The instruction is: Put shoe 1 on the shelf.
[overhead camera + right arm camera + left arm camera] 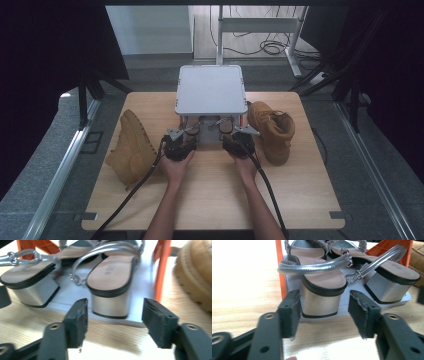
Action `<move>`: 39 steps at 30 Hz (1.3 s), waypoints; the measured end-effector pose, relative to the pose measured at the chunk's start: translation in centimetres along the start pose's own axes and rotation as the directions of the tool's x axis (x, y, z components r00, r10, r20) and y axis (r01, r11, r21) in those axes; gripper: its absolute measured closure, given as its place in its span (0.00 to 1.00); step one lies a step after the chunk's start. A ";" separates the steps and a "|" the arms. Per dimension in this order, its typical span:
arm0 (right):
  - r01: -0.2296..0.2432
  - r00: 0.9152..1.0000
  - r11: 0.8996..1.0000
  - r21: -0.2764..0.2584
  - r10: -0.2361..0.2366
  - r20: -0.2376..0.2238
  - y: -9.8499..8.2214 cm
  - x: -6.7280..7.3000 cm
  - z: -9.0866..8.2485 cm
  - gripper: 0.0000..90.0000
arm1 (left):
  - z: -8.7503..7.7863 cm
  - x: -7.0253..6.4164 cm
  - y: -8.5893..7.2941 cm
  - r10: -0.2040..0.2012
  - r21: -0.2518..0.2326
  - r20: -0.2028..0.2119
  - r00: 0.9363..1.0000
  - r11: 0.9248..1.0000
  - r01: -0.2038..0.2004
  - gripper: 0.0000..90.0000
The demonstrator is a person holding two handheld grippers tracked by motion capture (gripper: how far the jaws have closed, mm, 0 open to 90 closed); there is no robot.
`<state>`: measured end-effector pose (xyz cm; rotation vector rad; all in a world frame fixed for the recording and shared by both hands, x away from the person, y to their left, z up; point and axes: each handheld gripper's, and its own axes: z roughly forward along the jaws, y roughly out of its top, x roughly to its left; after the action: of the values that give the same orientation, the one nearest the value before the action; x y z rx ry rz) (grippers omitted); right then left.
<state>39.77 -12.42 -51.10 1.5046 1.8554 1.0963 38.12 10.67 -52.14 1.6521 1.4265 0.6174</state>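
The wooden table (210, 200) carries all items. At its far centre stands a two-tier shoe rack (211, 90) with a pale grey top shelf and orange uprights (280, 267); its lower shelf (147, 285) is white.

A tan boot (131, 147) lies on its side at the left of the table, well apart from the rack. A second tan boot (272, 129) stands upright just beside the rack's right edge; its lugged sole edge shows in the right gripper view (195, 277).

On the lower shelf rest two silver block-heel sandals, heels toward the person. The left sandal (322, 287) sits with its heel at the shelf's front edge; the right sandal (110, 282) sits likewise beside it, their ankle straps crossing.

The left gripper (324, 312) is held at the shelf front, jaws open, set either side of the left sandal's heel. One pad looks close to the heel's side; the other stands clear. Nothing is gripped.

The right gripper (115, 320) is positioned in front of the right sandal's heel, jaws open wider than the heel, both pads clear of it. Nothing is gripped.
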 end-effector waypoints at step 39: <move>0.040 0.998 0.999 -0.015 -0.040 0.046 -0.2 -1.0 3.2 1.00 | 1.7 -0.5 0.8 0.012 0.100 -0.055 0.998 0.995 -0.007 0.99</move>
<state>42.44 -12.52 -53.13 1.4651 1.8337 1.0475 39.77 9.70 -52.29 1.7328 1.5115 0.6097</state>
